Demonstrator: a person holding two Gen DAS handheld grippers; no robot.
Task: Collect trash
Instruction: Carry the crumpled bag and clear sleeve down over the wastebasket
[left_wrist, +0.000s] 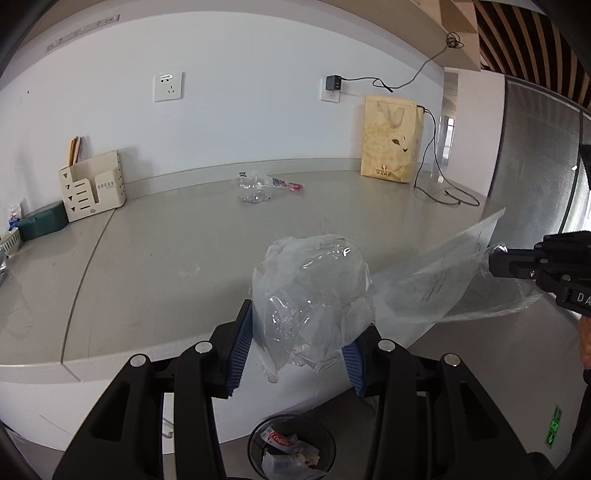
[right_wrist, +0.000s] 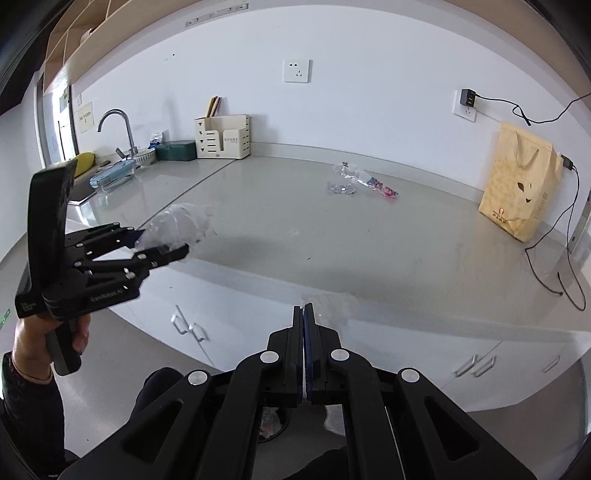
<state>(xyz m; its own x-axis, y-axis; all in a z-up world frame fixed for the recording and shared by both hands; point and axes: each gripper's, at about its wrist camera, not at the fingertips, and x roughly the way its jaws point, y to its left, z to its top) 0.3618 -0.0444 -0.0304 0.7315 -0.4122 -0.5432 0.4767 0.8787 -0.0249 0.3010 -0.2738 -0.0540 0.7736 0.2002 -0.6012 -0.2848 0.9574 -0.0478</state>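
Observation:
My left gripper (left_wrist: 299, 347) is shut on a crumpled clear plastic bag (left_wrist: 314, 295), held in the air above a black mesh trash bin (left_wrist: 291, 448) on the floor with wrappers inside. My right gripper (right_wrist: 306, 317) is shut on a flat clear plastic bag (left_wrist: 443, 280), which shows in the right wrist view only as a thin edge (right_wrist: 332, 302). The right gripper shows in the left wrist view (left_wrist: 495, 260), and the left one in the right wrist view (right_wrist: 162, 240). More trash, clear plastic wrap (left_wrist: 253, 186) and a red-blue wrapper (left_wrist: 290, 184), lies on the grey counter (left_wrist: 184, 258) far back.
A yellow paper bag (left_wrist: 391, 142) stands at the back right beside a trailing black charger cable (left_wrist: 443, 192). A cream organiser box (left_wrist: 92, 184) and a green box (left_wrist: 42, 221) stand at the back left. A sink with a tap (right_wrist: 118, 133) lies further left.

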